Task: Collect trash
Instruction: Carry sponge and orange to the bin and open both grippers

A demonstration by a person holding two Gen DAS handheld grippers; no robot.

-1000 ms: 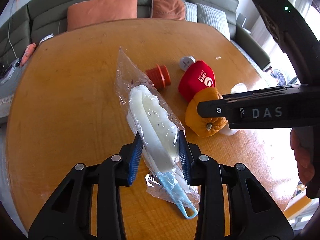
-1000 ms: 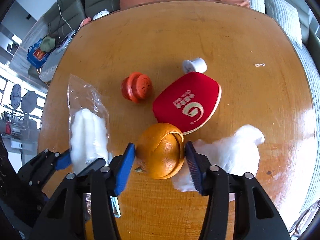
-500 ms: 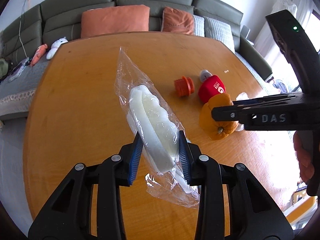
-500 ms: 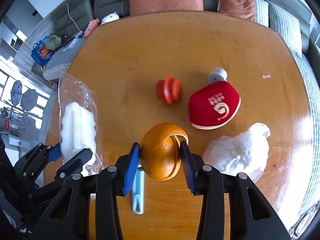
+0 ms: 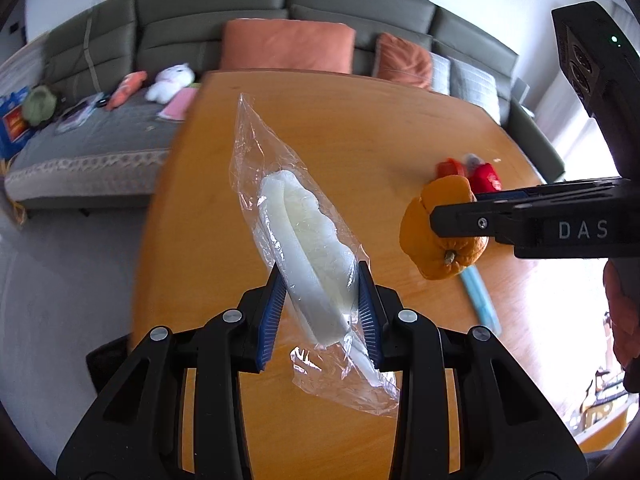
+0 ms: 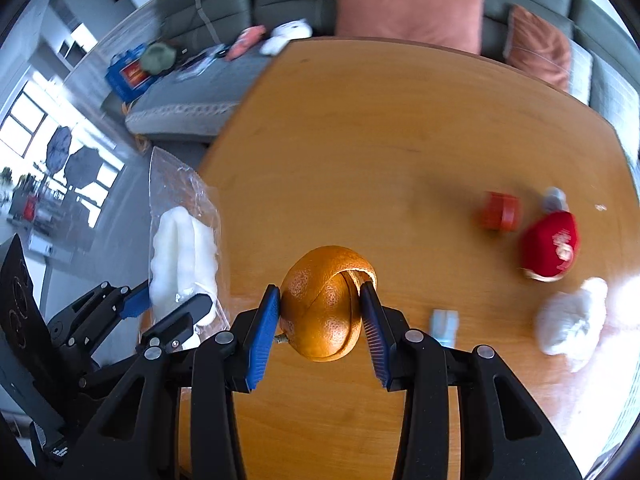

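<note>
My left gripper [image 5: 320, 280] is shut on a clear plastic bag with white foam inside [image 5: 308, 240] and holds it above the wooden table [image 5: 340, 128]. It also shows in the right wrist view [image 6: 182, 256], at the left. My right gripper [image 6: 320, 296] is shut on an orange peel [image 6: 324, 304], lifted off the table; it also shows in the left wrist view [image 5: 440, 228]. A crumpled white tissue [image 6: 568, 320] and a light blue strip [image 6: 444, 322] lie on the table.
A red pouch [image 6: 550, 246], an orange-red cap [image 6: 500, 211] and a small white-grey item [image 6: 554, 198] lie at the right of the table. A grey sofa [image 5: 280, 12] with orange cushions stands behind. The table's left edge drops to the floor [image 5: 72, 264].
Both grippers have risen and swung left with their loads. The table objects have shifted to the right in view. The blue strip now lies bare on the table.
</note>
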